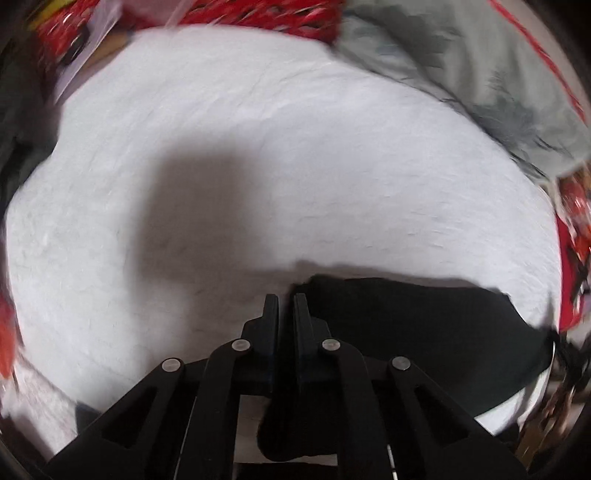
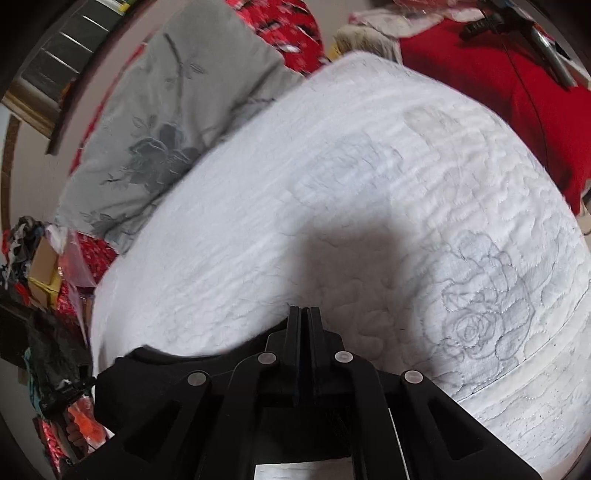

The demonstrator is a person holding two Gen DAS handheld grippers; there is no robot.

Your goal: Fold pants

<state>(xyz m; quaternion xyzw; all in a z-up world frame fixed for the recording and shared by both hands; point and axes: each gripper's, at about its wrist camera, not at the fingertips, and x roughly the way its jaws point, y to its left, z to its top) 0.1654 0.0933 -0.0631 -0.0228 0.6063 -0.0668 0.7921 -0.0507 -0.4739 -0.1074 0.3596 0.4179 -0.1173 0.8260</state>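
The black pants (image 1: 424,332) hang and spread over the near edge of the white quilted bed (image 1: 295,166). My left gripper (image 1: 285,301) is shut on the black pants, with the cloth bunched between and below its fingers. In the right wrist view the pants (image 2: 155,384) lie dark at the lower left. My right gripper (image 2: 305,314) is shut on the black pants over the white bed (image 2: 332,184), and its fingers hide the pinched edge.
A grey floral pillow (image 1: 498,85) lies at the back right and also shows in the right wrist view (image 2: 166,129). Red patterned bedding (image 1: 266,14) borders the bed. A red blanket (image 2: 498,81) lies at the far right. Boxes and clutter (image 2: 40,280) sit beside the bed.
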